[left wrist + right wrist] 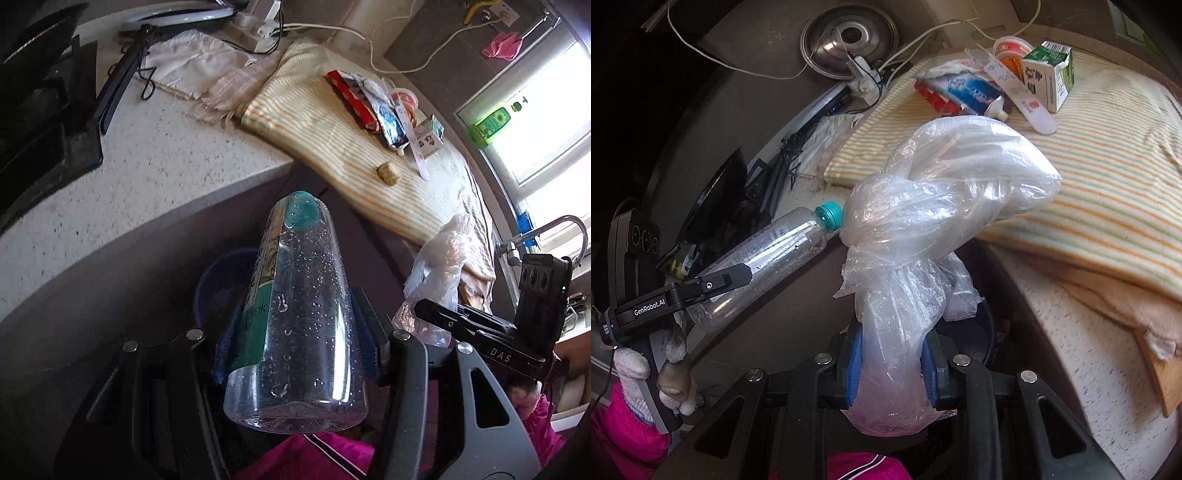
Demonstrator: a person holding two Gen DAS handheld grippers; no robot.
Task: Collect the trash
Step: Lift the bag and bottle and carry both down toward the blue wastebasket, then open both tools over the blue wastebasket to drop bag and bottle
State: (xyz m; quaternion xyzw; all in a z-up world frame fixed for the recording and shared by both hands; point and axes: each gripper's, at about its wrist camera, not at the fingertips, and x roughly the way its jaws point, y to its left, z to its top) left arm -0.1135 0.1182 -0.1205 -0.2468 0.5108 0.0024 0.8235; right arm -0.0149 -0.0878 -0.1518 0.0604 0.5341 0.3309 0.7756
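Note:
My left gripper [295, 332] is shut on a clear plastic bottle [295, 295] with a teal cap and a teal label, its cap pointing away from me. The bottle hangs over a blue bin [218, 284] below the counter edge. My right gripper [892, 362] is shut on a knotted clear plastic bag [942, 192], whose bulk stands up above the blue pads. Part of a dark bin rim [979, 332] shows under the bag. In the right wrist view the bottle [768, 247] is at the left, in the other gripper held by a gloved hand [676, 354].
A striped cloth [332, 140] on the speckled counter [147, 155] carries a toothpaste tube [975, 92], a red wrapper [351, 96], a milk carton [1049, 74], a small cup [1012, 48], a white strip [1023, 96] and a brown lump [388, 173]. Cables, a power strip [255, 26] and a metal lid [849, 40] lie behind.

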